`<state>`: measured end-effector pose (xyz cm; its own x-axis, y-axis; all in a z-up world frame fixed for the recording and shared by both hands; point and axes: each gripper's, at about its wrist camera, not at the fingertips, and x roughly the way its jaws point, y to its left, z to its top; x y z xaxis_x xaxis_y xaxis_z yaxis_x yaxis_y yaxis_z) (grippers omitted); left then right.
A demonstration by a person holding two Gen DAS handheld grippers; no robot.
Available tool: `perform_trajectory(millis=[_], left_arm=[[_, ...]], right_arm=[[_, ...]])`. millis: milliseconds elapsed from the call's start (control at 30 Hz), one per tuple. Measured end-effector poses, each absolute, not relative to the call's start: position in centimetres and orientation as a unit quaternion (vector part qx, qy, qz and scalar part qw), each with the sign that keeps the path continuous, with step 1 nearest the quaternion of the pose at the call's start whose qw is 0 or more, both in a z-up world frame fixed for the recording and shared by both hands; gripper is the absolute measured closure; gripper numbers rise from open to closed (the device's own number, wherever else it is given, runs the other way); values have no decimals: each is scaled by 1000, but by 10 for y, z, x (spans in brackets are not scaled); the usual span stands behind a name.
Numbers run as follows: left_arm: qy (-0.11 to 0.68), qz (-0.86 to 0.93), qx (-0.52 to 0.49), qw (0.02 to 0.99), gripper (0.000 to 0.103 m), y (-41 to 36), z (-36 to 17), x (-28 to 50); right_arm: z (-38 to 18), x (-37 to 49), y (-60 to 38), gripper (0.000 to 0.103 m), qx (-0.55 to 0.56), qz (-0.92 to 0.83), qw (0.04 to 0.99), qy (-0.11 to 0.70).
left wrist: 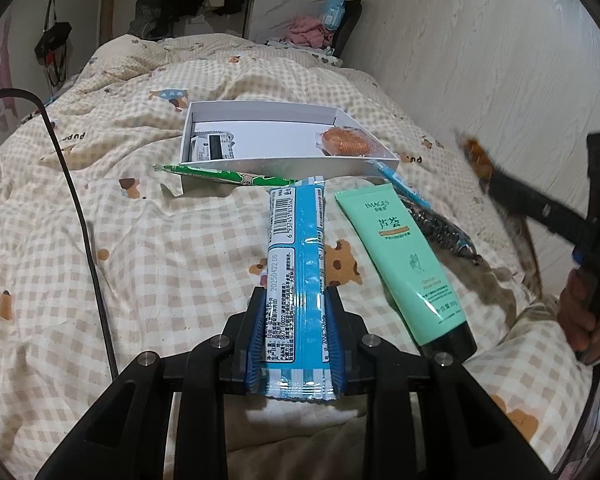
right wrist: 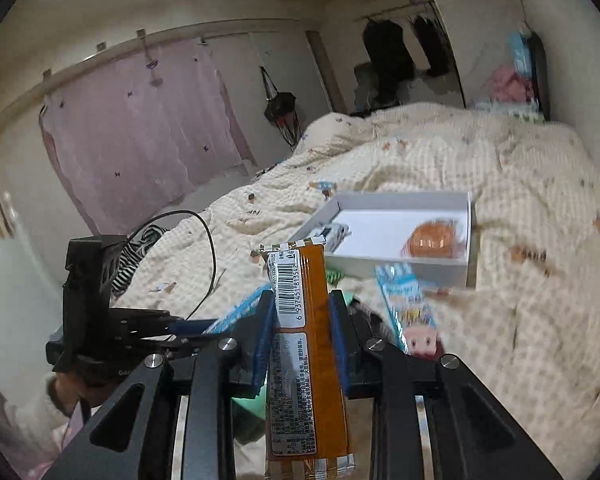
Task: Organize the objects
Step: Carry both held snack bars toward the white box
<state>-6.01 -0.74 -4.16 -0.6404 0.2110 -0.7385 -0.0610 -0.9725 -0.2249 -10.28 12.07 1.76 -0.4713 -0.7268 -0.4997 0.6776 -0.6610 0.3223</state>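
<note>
- Bedroom setup: everything sits on a bed with a checked beige quilt (left wrist: 148,240), which is soft and lumpy, so nothing lies really flat on it.
- Left gripper (left wrist: 296,332) has its jaws squeezed nearly together on a blue snack packet (left wrist: 296,248), gripped near its lower end with most of the length sticking out toward the white box (left wrist: 284,168).
- Right gripper (right wrist: 302,332) is clamped the same way on an orange snack packet (right wrist: 300,340), up in the air and aimed toward the box.
- Both packets look light and crinkly with slick film wrappers. I'd guess the contents are brittle, so a mid-body pinch across the narrow side seems safer than grabbing the sealed ends.
- Inside the box there's a round wrapped biscuit (left wrist: 346,142) at one end and a small grey-and-white packet (left wrist: 212,148) at the other, with bare floor between them.
- Green tube (left wrist: 404,268) lies on the quilt just beside the blue packet, looks squishy with a hard black cap. A green stick packet (left wrist: 224,176) rests against the box's near wall.
- Hard to read: the right-wrist view is motion-blurred, and the dark speckled thing behind the tube is half hidden, can't tell what it is. Packet bottoms are cut off by the gripper bodies.
</note>
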Motion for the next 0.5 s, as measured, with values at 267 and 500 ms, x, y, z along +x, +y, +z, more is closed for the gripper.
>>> perform_trajectory(millis=[267, 500], left_arm=[[-105, 902, -410, 83, 72, -11, -40, -59], [-100, 901, -414, 85, 72, -9, -41, -59]], right_arm=[[9, -113, 137, 75, 335, -855, 386, -90], [-4, -126, 146, 75, 369, -846, 364, -123]])
